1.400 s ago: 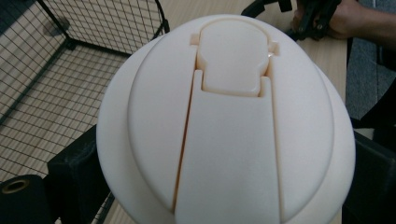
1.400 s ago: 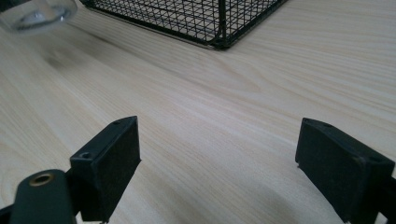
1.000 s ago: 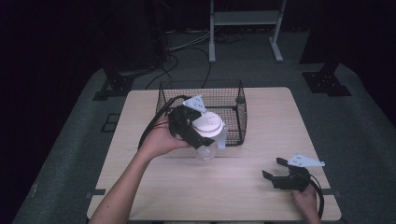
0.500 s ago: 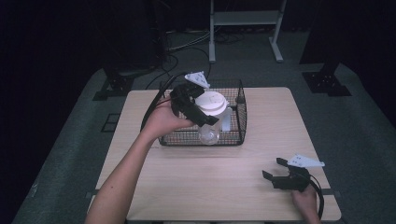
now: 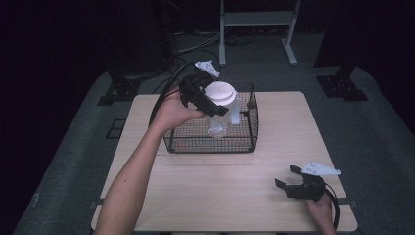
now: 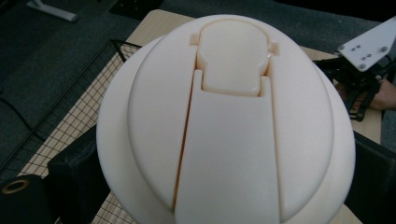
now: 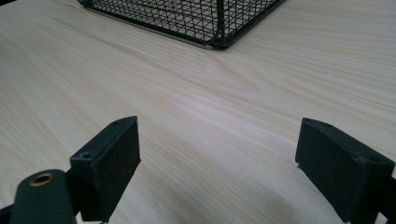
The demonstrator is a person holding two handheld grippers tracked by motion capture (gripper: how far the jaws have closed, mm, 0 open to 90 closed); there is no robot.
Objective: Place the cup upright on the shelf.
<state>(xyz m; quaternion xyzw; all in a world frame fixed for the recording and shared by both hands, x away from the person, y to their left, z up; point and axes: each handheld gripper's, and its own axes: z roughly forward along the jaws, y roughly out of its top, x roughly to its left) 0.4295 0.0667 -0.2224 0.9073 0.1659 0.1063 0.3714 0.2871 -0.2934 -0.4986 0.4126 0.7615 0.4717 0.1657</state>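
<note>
Since a second ago my left gripper (image 5: 215, 105) has carried the clear jar (image 5: 218, 122) with the white lid (image 6: 224, 121) up-frame, from the wire basket's (image 5: 254, 125) near edge to over its middle. Jaws clamped just under the lid, jar hanging upright, base above the mesh floor. Next move looks like straight down. Right gripper (image 5: 288, 177) unmoved lower right on the table (image 5: 205, 191), jaws apart, well away.

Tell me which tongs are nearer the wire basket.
Left. The left tongs hold a clear jar over the wire basket; the right tongs rest open at the table's near right corner.
</note>
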